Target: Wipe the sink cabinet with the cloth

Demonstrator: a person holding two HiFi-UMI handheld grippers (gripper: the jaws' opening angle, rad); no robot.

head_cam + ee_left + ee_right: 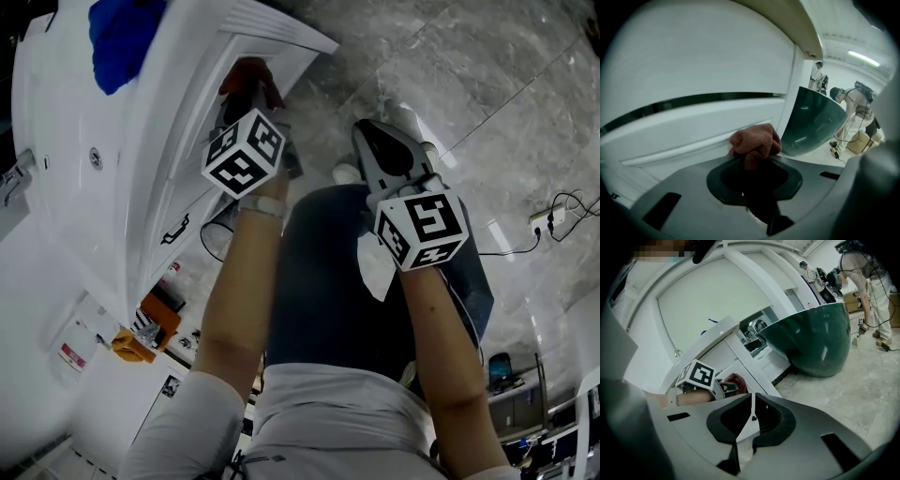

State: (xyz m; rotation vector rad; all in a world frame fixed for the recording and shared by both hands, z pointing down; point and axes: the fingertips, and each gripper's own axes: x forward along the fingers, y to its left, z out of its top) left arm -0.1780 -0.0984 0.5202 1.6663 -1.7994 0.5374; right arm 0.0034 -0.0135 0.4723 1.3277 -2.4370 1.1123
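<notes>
The reddish-brown cloth [755,140] is pinched in the closed left claw [751,159] and lies against the white sink cabinet [693,122] front. Firm, even pressure should be applied along the panel's moulding, with the right claw [752,401], closed on nothing, held clear

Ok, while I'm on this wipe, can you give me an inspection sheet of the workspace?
Surface: white sink cabinet, no marks seen on the front panel.
Job's things: reddish-brown cloth, bunched against the cabinet front.
Clutter: blue item on the cabinet top; orange object near the cabinet.
Grippers: left tongs shut on the cloth; right tongs shut, empty, held away from the cabinet.
Cables: cable running to a white socket block on the floor, right side.
Surroundings: grey marble floor; dark green tub; people in the background.
</notes>
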